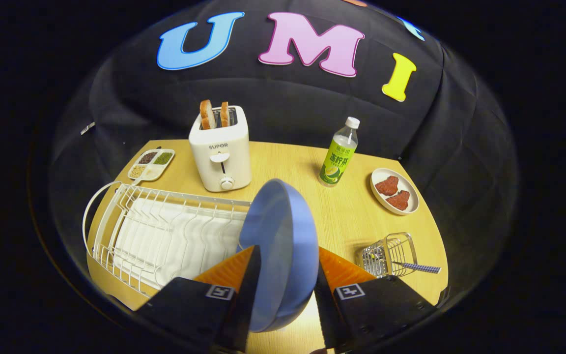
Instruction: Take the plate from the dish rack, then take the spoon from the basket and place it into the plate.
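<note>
the tongs (283,290) are closed on the blue plate (280,246); one finger presses on each face of it, so the plate stands on its edge between them, held above the desk (352,216). the hollow side of the plate faces the white wire dish rack (160,236), which stands on the desk just beside the plate. the slots of the rack hold no dishes, and a white tray lies under its wires.

on the other side of the fingers, near them, stands a small wire basket (390,255). the spoon (418,267) lies in it, and its checked handle sticks out over the rim, away from the plate. the bowl of the spoon is hidden behind the wires.

beyond the plate stands a white toaster (220,152) with two slices of bread (214,114) sticking up from its slots. next to the toaster, at the far corner of the desk behind the rack, is a small tray with four sections (151,163), each with something different inside. a bottle (338,153) with a green label and a white cap stands upright beyond the plate, well apart from the toaster. between the bottle and the basket lies an oval white dish (394,191) with two reddish pieces of food on it.
</note>
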{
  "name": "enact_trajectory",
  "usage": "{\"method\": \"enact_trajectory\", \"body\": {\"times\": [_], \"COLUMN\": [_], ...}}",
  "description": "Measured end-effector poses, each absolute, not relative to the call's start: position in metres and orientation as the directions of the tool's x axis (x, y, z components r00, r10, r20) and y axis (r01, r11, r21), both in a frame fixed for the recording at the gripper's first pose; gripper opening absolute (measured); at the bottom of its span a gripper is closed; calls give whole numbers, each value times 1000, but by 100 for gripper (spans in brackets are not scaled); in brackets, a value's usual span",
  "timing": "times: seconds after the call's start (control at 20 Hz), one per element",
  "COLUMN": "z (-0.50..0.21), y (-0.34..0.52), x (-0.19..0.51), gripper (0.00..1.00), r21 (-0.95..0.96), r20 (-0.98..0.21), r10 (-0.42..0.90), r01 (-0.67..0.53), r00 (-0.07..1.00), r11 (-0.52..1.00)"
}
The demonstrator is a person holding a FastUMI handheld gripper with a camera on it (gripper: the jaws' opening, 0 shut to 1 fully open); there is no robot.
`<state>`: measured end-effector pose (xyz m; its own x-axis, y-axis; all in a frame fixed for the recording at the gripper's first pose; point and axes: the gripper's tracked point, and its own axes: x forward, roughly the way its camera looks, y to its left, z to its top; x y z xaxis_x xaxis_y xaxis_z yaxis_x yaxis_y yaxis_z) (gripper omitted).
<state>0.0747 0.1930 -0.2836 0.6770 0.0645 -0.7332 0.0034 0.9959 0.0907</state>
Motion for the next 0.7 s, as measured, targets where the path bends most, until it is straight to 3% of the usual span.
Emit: {"method": "enact_trajectory", "body": {"times": [0.2, 0.7], "z": [-281, -214], "y": [193, 191], "x": [75, 101], "gripper": [38, 31], "r21": [24, -182], "r20": [-735, -601], "r10": [-1, -120], "r01": [28, 11], "r00": [678, 790], "r11": [999, 983]}}
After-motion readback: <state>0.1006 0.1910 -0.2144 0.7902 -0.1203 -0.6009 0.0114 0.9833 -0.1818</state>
